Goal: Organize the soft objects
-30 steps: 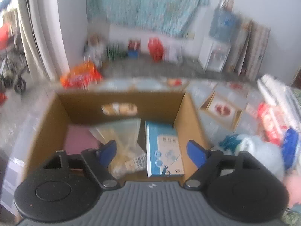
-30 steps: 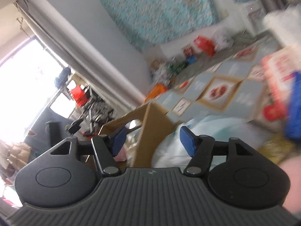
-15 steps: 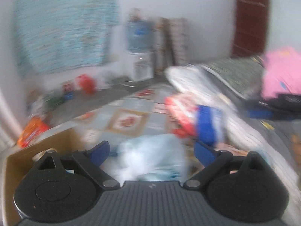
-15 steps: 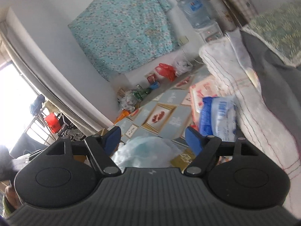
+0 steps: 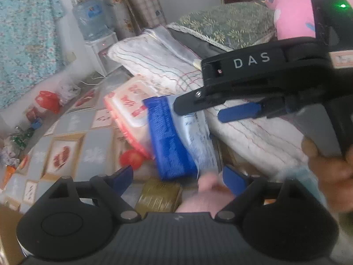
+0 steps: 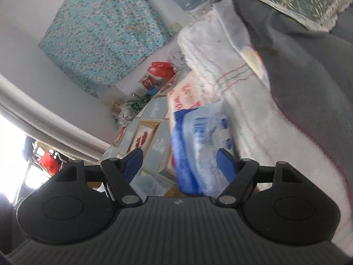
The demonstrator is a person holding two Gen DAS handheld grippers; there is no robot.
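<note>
A blue-and-clear plastic pack (image 5: 176,137) with blue print lies against a white pack with red lettering (image 5: 130,101). The folded white quilt (image 5: 154,53) carries thin red and teal stitched lines. A round pink plush toy (image 5: 293,15) sits beside a green leaf-patterned pillow (image 5: 229,24).

Ahead of the left tongs (image 5: 178,176), blocked by a blue-and-white packet (image 5: 174,137); crowded from the right by the right tongs (image 5: 220,103); hemmed right by the bed (image 5: 253,132); open tiled floor (image 5: 88,141) far left.
</note>
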